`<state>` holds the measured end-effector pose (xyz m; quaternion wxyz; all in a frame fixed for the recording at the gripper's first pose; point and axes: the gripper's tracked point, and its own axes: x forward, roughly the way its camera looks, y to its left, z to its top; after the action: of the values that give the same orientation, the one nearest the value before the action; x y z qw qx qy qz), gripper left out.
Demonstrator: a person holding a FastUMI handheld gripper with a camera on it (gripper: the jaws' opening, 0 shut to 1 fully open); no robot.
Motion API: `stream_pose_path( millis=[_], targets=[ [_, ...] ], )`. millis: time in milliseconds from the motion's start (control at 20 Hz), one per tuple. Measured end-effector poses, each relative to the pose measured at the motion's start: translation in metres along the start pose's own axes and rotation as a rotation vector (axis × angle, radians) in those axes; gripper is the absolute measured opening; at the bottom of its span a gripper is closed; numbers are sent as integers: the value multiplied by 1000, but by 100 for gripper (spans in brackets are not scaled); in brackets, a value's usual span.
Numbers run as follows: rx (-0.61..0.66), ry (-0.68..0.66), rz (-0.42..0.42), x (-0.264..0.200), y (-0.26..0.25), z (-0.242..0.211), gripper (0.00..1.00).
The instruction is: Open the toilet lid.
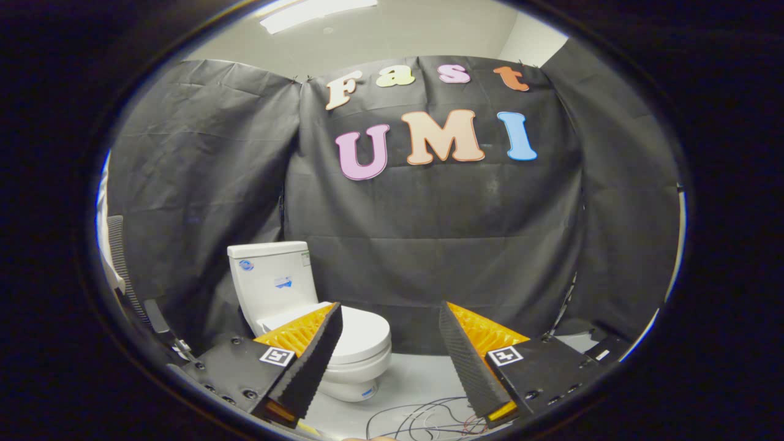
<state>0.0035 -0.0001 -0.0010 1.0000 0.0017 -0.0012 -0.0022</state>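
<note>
A white toilet (306, 318) stands on the floor against the black cloth wall, well beyond my fingers and off to their left. Its lid (361, 334) lies flat and closed over the bowl, with the tank (272, 282) upright behind it. My gripper (389, 312) is open, its fingers spread wide with nothing between them. The left finger (312, 355) overlaps the near left part of the lid in this view but is far from touching it.
Loose thin cables (422, 416) lie on the pale floor just ahead of my fingers. Black cloth walls close the booth on three sides. An office chair's armrest and back (131, 300) stand left of the toilet.
</note>
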Motion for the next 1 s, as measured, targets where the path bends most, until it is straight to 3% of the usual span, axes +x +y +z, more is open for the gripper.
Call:
stream_pose_path(
  millis=[150, 250, 400, 550, 800, 1000],
  targets=[
    [10, 106, -3, 16, 1, -27, 98],
    [3, 160, -2, 51, 4, -31, 97],
    [2, 124, 52, 82, 21, -24, 95],
    [-2, 85, 29, 115, 29, -9, 94],
    [-17, -85, -122, 140, 40, 54, 93],
    [-2, -193, -297, 128, 46, 83, 93]
  ],
)
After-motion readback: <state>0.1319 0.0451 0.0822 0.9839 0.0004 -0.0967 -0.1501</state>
